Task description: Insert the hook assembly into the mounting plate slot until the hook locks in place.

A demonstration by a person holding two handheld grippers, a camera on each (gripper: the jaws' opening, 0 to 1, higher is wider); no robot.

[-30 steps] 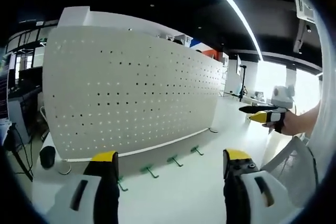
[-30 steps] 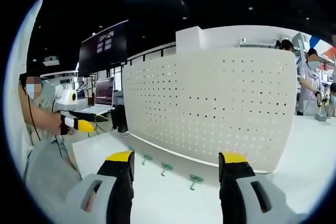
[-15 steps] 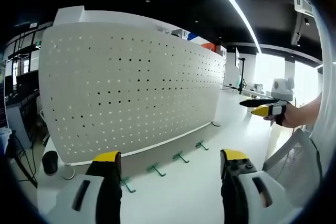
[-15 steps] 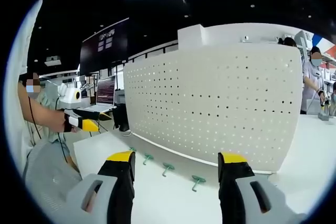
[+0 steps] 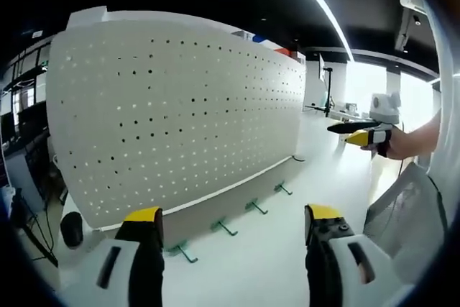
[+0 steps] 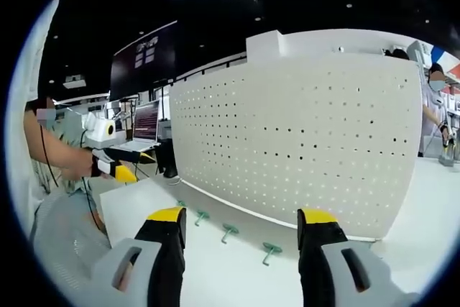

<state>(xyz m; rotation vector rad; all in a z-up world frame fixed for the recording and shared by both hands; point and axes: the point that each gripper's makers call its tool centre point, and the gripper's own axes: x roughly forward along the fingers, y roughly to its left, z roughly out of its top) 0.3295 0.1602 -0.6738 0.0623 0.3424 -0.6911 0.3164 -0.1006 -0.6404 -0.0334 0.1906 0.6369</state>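
Observation:
A white pegboard mounting plate (image 5: 180,113) (image 6: 302,141) stands upright on a white table (image 5: 273,249). Several green hooks lie in a row on the table along its foot, among them a hook (image 5: 224,227) and a neighbouring hook (image 5: 254,206) in the left gripper view, and a hook (image 6: 271,251) beside another hook (image 6: 228,231) in the right gripper view. My left gripper (image 5: 233,215) is held open short of the hooks with nothing between its jaws; from the right gripper view the left gripper (image 6: 118,167) is far left. My right gripper (image 6: 241,215) is also open and holds nothing. The right gripper (image 5: 359,132) is also at the far right of the left gripper view, in a hand.
A black round object (image 5: 72,229) and cables sit off the pegboard's left end. A laptop (image 6: 144,126) and a dark wall screen (image 6: 144,59) stand behind the table's far corner. A person (image 6: 435,106) stands past the board's right end. The table edge (image 6: 108,213) runs at left.
The left gripper view has shifted, so the pegboard looks larger and the hooks sit a little further right. The right gripper view is almost unchanged. No hook has moved.

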